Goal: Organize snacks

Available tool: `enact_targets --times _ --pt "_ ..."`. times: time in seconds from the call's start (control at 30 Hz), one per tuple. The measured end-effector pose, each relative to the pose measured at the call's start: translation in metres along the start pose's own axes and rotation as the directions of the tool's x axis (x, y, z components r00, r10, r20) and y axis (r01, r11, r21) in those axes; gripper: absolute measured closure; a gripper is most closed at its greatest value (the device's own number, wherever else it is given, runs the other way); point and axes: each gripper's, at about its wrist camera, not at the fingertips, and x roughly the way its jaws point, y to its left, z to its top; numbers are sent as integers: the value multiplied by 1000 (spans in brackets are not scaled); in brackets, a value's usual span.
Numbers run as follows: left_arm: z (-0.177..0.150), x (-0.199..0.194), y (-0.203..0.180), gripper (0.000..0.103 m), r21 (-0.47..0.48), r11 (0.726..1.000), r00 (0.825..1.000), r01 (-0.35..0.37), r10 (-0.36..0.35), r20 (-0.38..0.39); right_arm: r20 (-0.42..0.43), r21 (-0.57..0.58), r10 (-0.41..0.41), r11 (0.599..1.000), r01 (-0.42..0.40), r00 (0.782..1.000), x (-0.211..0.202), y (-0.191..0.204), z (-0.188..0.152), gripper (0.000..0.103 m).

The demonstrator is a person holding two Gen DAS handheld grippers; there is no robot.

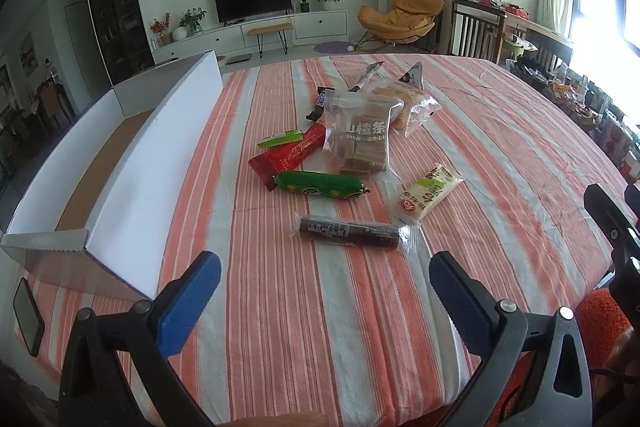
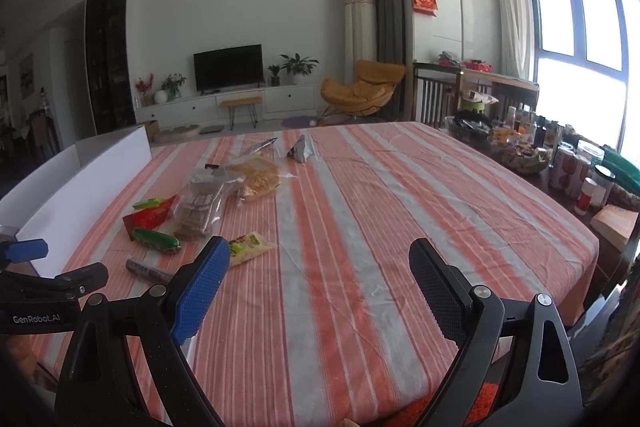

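Several snacks lie on the striped tablecloth (image 1: 304, 327): a dark roll in clear wrap (image 1: 352, 231), a green sausage (image 1: 318, 185), a red packet (image 1: 290, 157), a clear bag of brown bars (image 1: 360, 135), a white-green packet (image 1: 430, 193) and a bag of yellow crackers (image 1: 404, 101). A white open box (image 1: 132, 163) stands at the left. My left gripper (image 1: 324, 267) is open and empty, just short of the dark roll. My right gripper (image 2: 320, 255) is open and empty over bare cloth, right of the snacks (image 2: 200, 207).
A phone (image 1: 28, 315) lies at the table's left front corner. Jars, bowls and bottles (image 2: 560, 163) crowd a side table at the right. The right gripper shows at the right edge of the left wrist view (image 1: 612, 227).
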Motion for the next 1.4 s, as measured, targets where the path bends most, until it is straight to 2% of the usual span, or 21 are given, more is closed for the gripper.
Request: enact_targets --times 1.13,1.23,1.4 --pt "0 0 5 0 -23 999 999 30 -31 -16 -16 -26 3 1000 -4 1000 5 3 -7 10" --pt "2 8 16 0 -56 997 997 58 -60 -38 -18 -24 0 1000 -1 1000 5 1 -7 10" --pt "6 29 56 0 -182 980 991 84 -102 -91 -11 -30 -3 1000 2 1000 4 0 -6 10"
